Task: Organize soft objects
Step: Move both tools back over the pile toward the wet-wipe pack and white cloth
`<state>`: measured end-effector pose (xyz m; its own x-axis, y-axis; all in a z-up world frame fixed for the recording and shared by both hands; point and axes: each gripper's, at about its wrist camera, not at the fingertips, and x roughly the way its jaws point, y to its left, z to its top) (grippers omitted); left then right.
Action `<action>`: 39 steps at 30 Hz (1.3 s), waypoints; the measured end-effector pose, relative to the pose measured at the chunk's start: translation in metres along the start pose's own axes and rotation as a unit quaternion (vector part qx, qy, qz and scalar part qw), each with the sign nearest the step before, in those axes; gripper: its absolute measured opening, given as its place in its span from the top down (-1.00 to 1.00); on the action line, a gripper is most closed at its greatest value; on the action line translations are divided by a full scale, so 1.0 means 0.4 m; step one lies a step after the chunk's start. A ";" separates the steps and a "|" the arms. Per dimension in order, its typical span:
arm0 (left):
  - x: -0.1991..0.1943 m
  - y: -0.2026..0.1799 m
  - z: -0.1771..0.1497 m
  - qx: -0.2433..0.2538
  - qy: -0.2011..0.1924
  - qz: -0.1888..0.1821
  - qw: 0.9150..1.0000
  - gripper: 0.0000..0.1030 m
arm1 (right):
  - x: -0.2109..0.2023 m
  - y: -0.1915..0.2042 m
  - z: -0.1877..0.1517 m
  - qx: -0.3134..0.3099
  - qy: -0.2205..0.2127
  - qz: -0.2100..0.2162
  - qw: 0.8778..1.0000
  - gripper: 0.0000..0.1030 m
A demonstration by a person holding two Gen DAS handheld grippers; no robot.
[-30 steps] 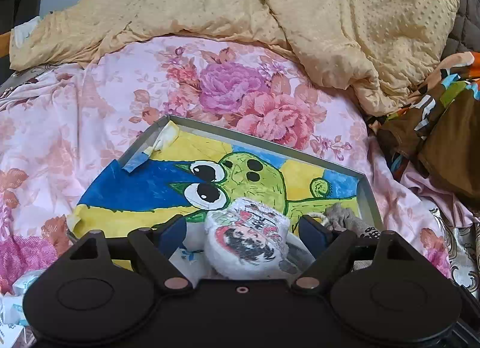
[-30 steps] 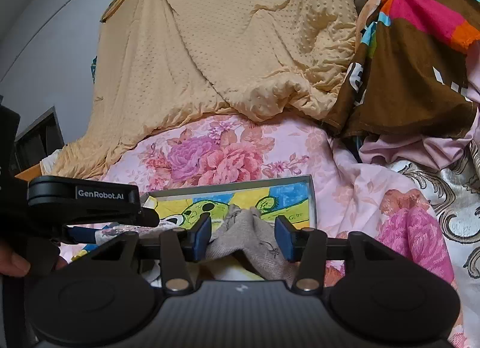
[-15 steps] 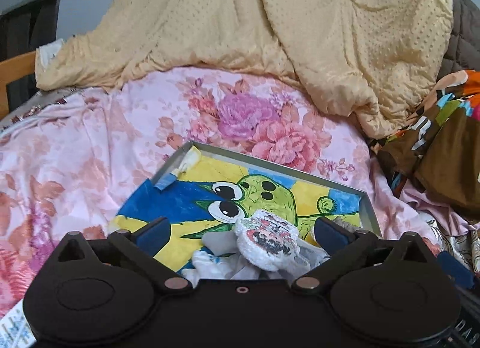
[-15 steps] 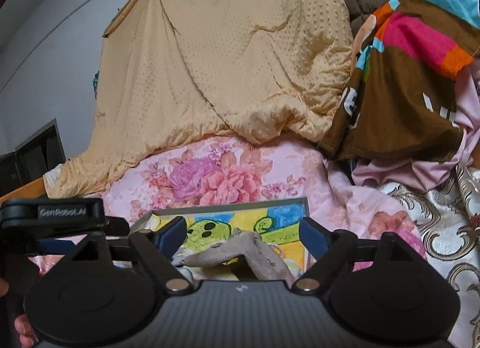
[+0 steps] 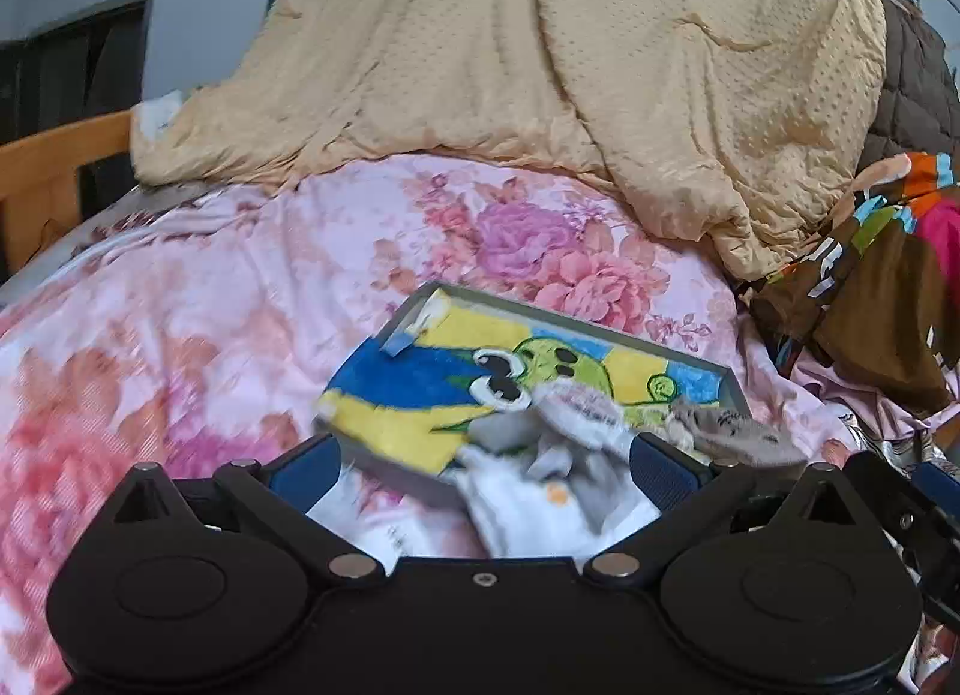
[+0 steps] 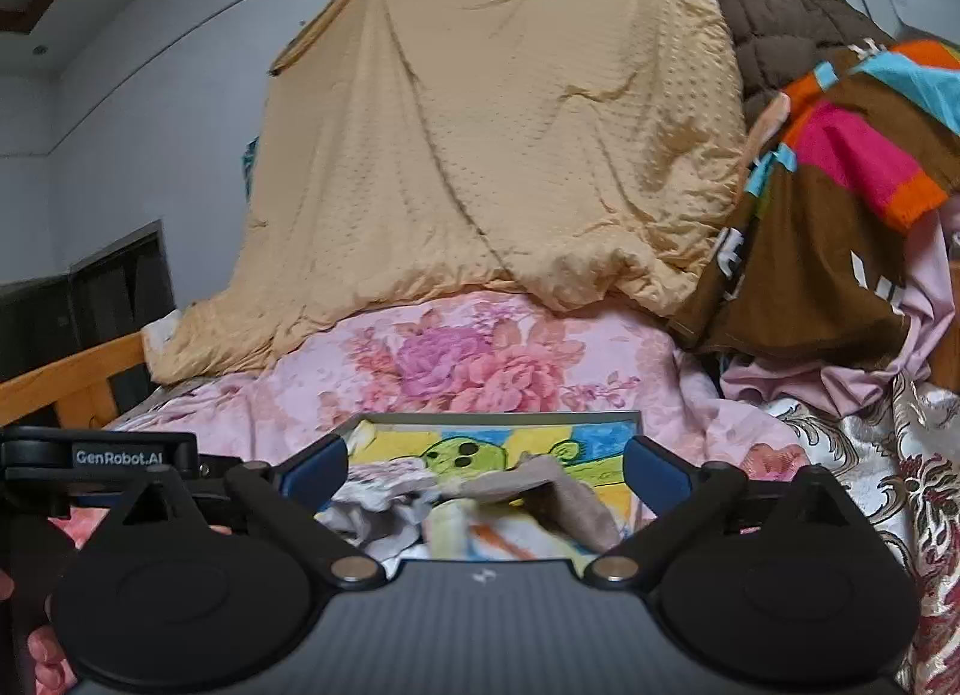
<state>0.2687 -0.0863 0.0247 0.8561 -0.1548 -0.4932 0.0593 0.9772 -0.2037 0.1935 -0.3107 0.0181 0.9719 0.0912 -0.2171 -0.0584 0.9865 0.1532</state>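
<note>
A grey-rimmed tray with a green cartoon drawing lies on the pink floral quilt. At its near edge sits a white printed sock on more white cloth, with a grey-beige sock to their right. My left gripper is open, its pads wide apart and clear of the white pile. My right gripper has its jaws opening. The grey-beige sock lies loose on the tray between and beyond its pads, touching neither. The left gripper shows at the right wrist view's left edge.
A yellow-beige quilt hangs behind the bed. A brown multicoloured blanket and brocade cloth pile up on the right. A wooden bed rail runs along the left. A hand holds the left gripper.
Both grippers opened wide and drew back and up from the tray. The left let go of the white printed sock, the right let go of the grey-beige sock; both now lie on the tray.
</note>
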 end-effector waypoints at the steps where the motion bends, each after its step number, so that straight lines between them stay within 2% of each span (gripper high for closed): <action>1: -0.016 0.012 -0.010 -0.009 0.001 -0.003 1.000 -0.98 | -0.009 0.010 0.000 -0.003 0.001 0.002 1.000 -0.97; 8: -0.099 0.080 -0.078 -0.022 0.013 -0.010 1.000 -0.98 | -0.076 0.081 -0.025 -0.032 0.011 0.011 0.999 -0.99; 14: -0.170 0.136 -0.112 -0.021 0.005 -0.007 1.000 -0.98 | -0.126 0.138 -0.045 -0.048 0.014 0.021 0.999 -0.99; 22: -0.257 0.190 -0.152 -0.001 0.012 0.007 1.000 -0.98 | -0.192 0.199 -0.073 -0.058 0.021 0.038 0.997 -0.99; 27: -0.309 0.221 -0.178 0.002 0.004 0.005 1.000 -0.98 | -0.224 0.231 -0.093 -0.066 0.030 0.044 0.996 -0.99; 34: -0.335 0.247 -0.208 0.001 -0.006 0.012 1.000 -0.98 | -0.265 0.247 -0.114 -0.055 0.038 0.036 0.997 -0.99; 39: -0.345 0.247 -0.219 0.005 -0.014 0.002 1.000 -0.98 | -0.284 0.244 -0.127 -0.043 0.049 0.031 0.997 -0.99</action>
<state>0.1115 0.0190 -0.0014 0.8706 -0.1470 -0.4694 0.0607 0.9791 -0.1941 0.0660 -0.2178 0.0086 0.9393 0.1603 -0.3033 -0.1405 0.9863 0.0861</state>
